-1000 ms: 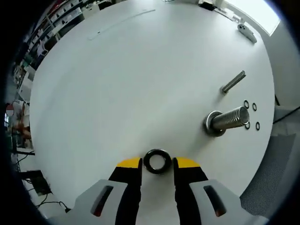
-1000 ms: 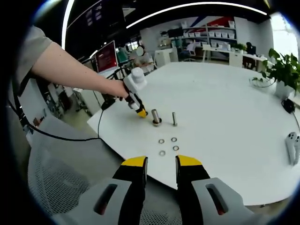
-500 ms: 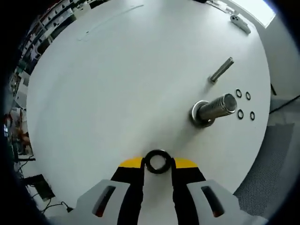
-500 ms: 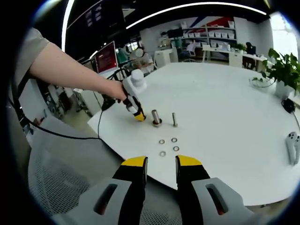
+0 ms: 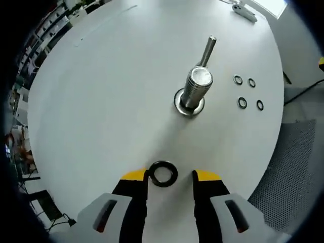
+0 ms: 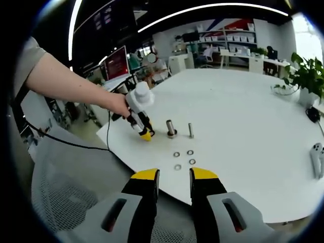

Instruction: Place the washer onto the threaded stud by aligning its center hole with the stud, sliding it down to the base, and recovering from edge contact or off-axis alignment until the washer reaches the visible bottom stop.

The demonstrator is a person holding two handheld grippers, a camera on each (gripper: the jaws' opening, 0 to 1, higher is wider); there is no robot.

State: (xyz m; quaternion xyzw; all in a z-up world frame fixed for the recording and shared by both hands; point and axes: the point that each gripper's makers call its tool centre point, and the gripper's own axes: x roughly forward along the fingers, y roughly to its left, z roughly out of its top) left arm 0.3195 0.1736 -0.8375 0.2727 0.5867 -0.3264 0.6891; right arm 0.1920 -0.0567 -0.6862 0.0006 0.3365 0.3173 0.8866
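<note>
Washer point(image 5: 163, 173): flat on table point(image 5: 101, 101), hole upward.
Stud point(image 5: 196, 87): upright, long axis vertical.
Left gripper point(image 5: 169, 178): jaws apart around washer.
Right gripper point(image 6: 173, 177): jaws apart, empty.

This is an open-plan office or lab workspace. A large round white bench point(image 6: 243, 116) stands under long ceiling light strips point(image 6: 212, 7), with a lit monitor point(image 6: 116, 62) on a desk behind it and shelving with white storage boxes point(image 6: 233, 37) along the far wall. A potted plant point(image 6: 307, 73) sits at the bench's edge, and a mesh office chair point(image 6: 66, 197) stands close by.
</note>
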